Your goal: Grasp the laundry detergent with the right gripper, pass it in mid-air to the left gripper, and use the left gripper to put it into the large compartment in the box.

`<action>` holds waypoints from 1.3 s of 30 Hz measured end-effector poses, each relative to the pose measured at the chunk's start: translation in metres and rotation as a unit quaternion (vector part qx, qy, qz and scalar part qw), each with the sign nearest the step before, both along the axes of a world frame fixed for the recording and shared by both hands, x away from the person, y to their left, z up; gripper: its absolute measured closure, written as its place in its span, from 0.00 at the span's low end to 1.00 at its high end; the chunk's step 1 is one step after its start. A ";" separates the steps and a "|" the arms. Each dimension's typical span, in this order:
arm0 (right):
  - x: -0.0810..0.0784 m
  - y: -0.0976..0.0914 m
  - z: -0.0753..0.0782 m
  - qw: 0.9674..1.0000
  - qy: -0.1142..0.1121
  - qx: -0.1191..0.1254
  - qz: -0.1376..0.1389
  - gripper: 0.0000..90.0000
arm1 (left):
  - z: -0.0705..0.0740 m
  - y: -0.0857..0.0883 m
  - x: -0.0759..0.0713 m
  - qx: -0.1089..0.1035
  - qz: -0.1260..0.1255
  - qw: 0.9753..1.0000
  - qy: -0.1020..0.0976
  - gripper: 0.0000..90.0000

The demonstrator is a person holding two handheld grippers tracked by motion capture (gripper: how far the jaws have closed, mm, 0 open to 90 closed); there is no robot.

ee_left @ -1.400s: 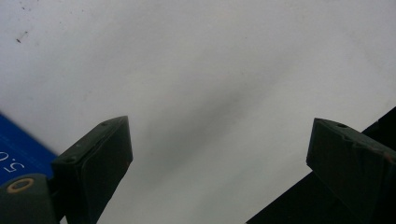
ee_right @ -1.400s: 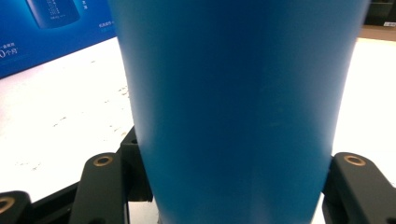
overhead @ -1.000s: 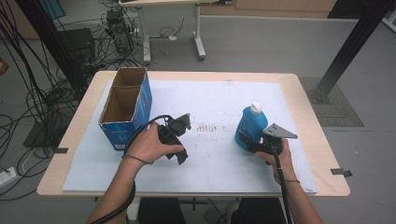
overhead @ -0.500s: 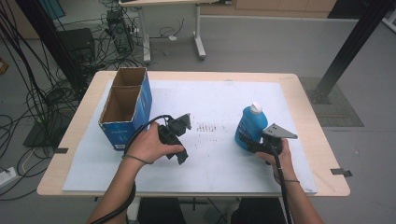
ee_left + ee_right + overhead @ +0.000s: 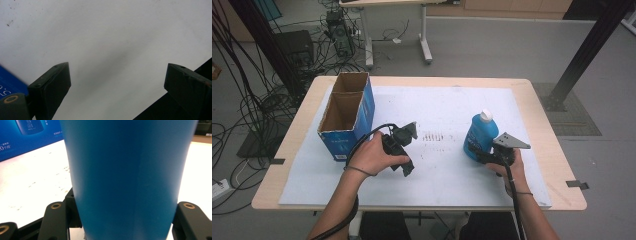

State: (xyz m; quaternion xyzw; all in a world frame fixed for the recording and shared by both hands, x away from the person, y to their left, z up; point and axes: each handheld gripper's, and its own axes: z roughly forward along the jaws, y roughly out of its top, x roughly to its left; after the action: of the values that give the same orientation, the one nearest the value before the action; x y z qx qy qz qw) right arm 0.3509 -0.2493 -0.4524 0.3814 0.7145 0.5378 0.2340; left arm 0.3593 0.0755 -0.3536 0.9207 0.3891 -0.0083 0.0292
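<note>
A blue bottle (image 5: pixel 480 132) with a white cap stands upright on the right half of the white mat (image 5: pixel 442 100). My right gripper (image 5: pixel 479 154) is shut on its lower body. In the right gripper view the bottle (image 5: pixel 127 165) sits between the two jaws of my right gripper (image 5: pixel 125 207). My left gripper (image 5: pixel 406 167) rests low over the mat's middle left, held by a hand. In the left gripper view my left gripper (image 5: pixel 117 72) has its jaws wide apart, with bare mat between them.
An open blue cardboard box (image 5: pixel 346 116) stands at the mat's left edge, close to my left hand; its side shows as the blue box (image 5: pixel 25 137) behind the bottle. Dark scuff marks (image 5: pixel 437 136) dot the mat's middle. Cables and a desk frame lie on the floor beyond the table (image 5: pixel 542 115).
</note>
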 end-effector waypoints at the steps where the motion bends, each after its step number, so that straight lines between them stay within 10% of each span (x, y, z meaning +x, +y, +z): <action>1: 0.000 0.000 0.000 1.000 0.000 0.000 0.000 0.44 | 0.001 0.000 0.000 0.000 0.001 1.000 -0.001 0.08; 39: -0.001 0.000 0.000 1.000 -0.003 -0.002 -0.001 0.45 | 0.008 0.005 0.001 -0.008 0.001 1.000 -0.011 0.08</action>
State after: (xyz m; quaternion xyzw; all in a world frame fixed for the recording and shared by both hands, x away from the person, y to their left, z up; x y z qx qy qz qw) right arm 0.3502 -0.2489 -0.4525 0.3801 0.7146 0.5369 0.2379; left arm 0.3601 0.0806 -0.3458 0.9199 0.3900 -0.0016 0.0408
